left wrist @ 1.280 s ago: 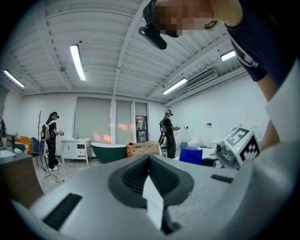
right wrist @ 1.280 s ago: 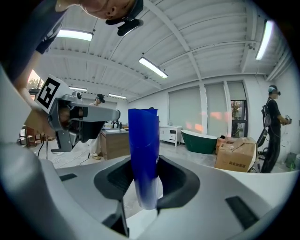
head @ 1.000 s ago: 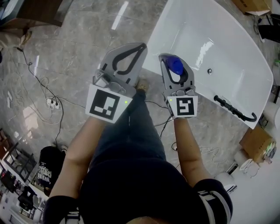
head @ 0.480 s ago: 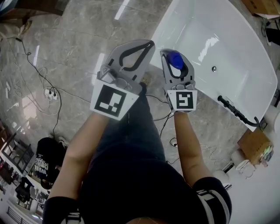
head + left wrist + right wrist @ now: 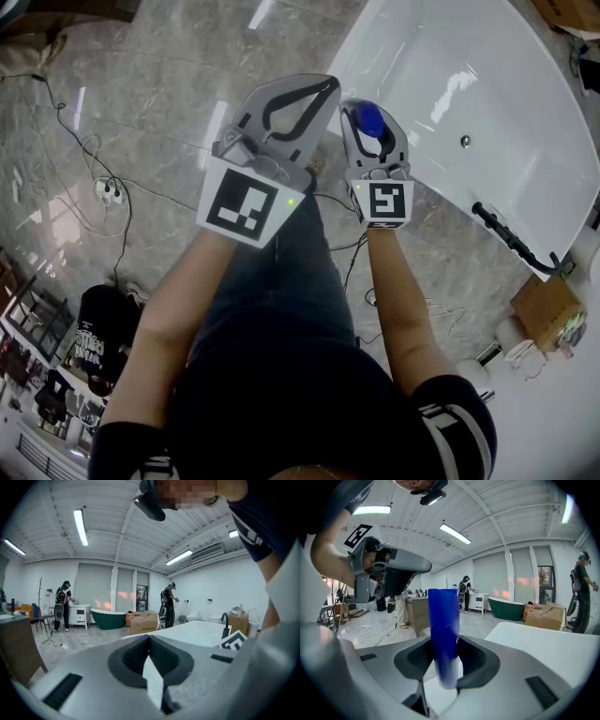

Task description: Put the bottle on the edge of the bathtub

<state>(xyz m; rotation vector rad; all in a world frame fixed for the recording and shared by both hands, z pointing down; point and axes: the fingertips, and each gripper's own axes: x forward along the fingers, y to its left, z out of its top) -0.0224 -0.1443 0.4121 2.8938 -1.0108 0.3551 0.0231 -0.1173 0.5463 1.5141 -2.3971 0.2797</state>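
Note:
A blue bottle (image 5: 371, 120) stands upright between the jaws of my right gripper (image 5: 362, 106), which is shut on it. The right gripper view shows the bottle (image 5: 444, 634) pinched low on its body, with the bathtub's pale rim (image 5: 543, 644) just beyond it to the right. In the head view the bottle hangs over the near corner of the white bathtub (image 5: 506, 103). My left gripper (image 5: 323, 86) is held close beside it on the left, shut and holding nothing. Its own view (image 5: 150, 660) shows the pads together.
A black faucet (image 5: 511, 239) sits on the tub's near rim at the right. Cables and a power strip (image 5: 108, 192) lie on the marble floor at the left. A cardboard box (image 5: 553, 314) stands at the lower right. Other people (image 5: 61, 604) and a green tub (image 5: 108, 618) are far off.
Both grippers have drifted a little further from me towards the tub's corner. The left one has closed in on the right. The bottle stays held.

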